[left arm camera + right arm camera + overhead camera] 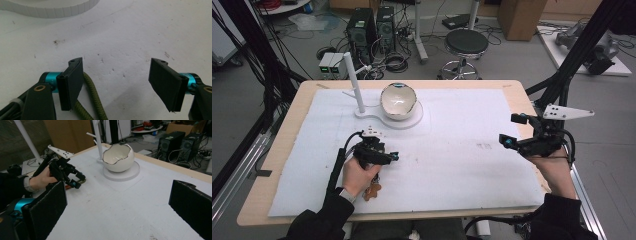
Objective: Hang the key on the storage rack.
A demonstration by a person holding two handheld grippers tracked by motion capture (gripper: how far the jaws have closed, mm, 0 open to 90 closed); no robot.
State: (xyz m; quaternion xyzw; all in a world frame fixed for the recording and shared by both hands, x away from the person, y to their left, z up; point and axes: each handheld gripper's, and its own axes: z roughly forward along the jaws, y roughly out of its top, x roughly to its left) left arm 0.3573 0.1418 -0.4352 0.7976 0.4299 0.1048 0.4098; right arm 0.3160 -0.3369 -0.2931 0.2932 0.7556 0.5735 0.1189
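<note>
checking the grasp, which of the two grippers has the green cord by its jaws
The left gripper: a green braided cord lies by one of its black jaws. The right gripper holds open jaws over bare white mat.

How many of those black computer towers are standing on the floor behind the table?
2: the left computer tower and the right computer tower stand side by side beyond the table's far left edge. Others may be hidden.

My counter (277,150), pale wood, carries a white mat (472,150) over most of its top, and on that mat rest a round white base (412,120) under an egg-shaped bowl (398,101) in the upper middle, and an olive cord (93,100) at lower left.
</note>
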